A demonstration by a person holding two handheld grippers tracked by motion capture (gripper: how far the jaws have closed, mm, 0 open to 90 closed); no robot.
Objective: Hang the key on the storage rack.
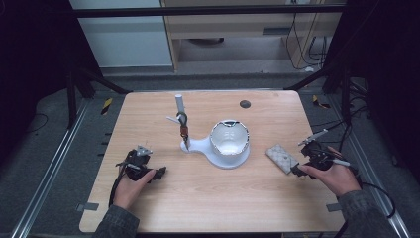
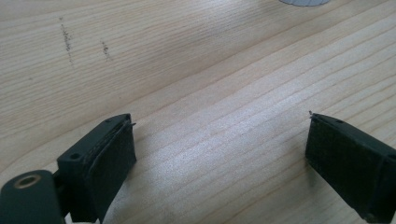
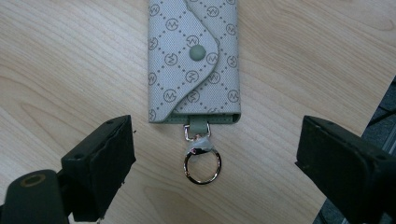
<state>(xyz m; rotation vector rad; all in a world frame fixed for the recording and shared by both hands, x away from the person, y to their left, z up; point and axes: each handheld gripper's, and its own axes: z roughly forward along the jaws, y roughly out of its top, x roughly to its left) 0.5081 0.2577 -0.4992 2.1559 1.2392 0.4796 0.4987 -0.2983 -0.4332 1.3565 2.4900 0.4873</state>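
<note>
One grey patterned key pouch (image 3: 194, 60) with snap flap and metal ring (image 3: 202, 167).

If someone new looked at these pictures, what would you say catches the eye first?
Probably the white stand at the table's middle, with its bowl-shaped cup and an upright post from which a dark keychain hangs. Next, the grey patterned key pouch near the right edge, its metal ring lying between the open right gripper jaws.

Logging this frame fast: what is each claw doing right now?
Left claw: open, holding nothing, over bare table.
Right claw: open, holding nothing, jaws either side of the key pouch's ring.
</note>
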